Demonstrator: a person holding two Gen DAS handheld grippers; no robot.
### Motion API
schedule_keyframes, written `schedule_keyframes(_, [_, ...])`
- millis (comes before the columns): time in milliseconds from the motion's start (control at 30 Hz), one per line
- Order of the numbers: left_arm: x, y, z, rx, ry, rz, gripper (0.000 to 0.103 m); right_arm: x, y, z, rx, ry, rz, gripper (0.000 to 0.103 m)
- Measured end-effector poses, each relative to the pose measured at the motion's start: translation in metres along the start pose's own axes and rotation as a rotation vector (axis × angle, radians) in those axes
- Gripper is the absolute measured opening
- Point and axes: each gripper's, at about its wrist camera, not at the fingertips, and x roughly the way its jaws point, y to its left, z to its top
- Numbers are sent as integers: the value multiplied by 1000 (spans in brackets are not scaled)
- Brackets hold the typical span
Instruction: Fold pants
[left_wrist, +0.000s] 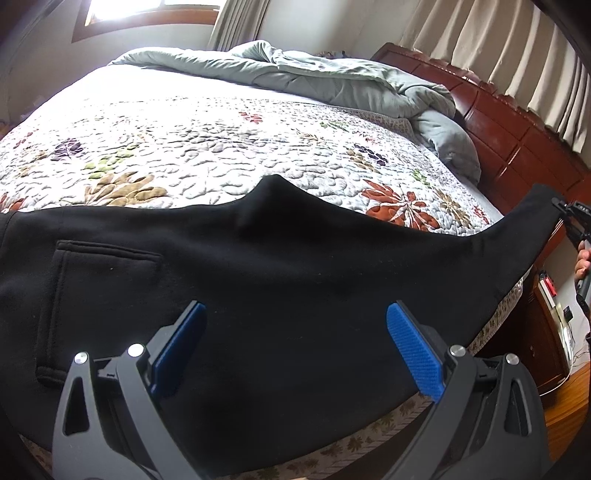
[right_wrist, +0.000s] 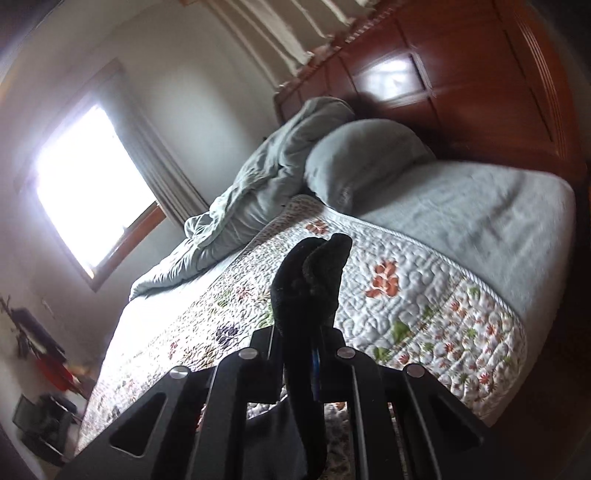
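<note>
Across the floral quilted bed (left_wrist: 184, 147), black fleece pants (left_wrist: 277, 266) lie; right tool (right_wrist: 314, 354) clenches their hem (lifted for folding), left tool (left_wrist: 295, 350) released.

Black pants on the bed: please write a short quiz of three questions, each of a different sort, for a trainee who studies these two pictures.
1. True or false: the left gripper is shut on the black pants.
2. Which gripper pinches the leg end of the pants? A) left B) right C) neither
3. Fill in: the pants lie on a flowered ____.

Key:
1. False. Its blue pads stand wide apart above the cloth, pinching nothing.
2. B. The right gripper is shut on the leg end and holds it above the bed.
3. quilt
</note>
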Motion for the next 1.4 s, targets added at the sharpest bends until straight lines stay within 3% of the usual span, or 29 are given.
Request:
schedule_keyframes(767, [-27,27,-2,-67,-57,-40,98,-26,170,-53,-473,-51,-50,11])
schedule_keyframes(1400, [-46,54,-1,-138,-100,-55,98,-6,261,-118,-686,-15,-22,11])
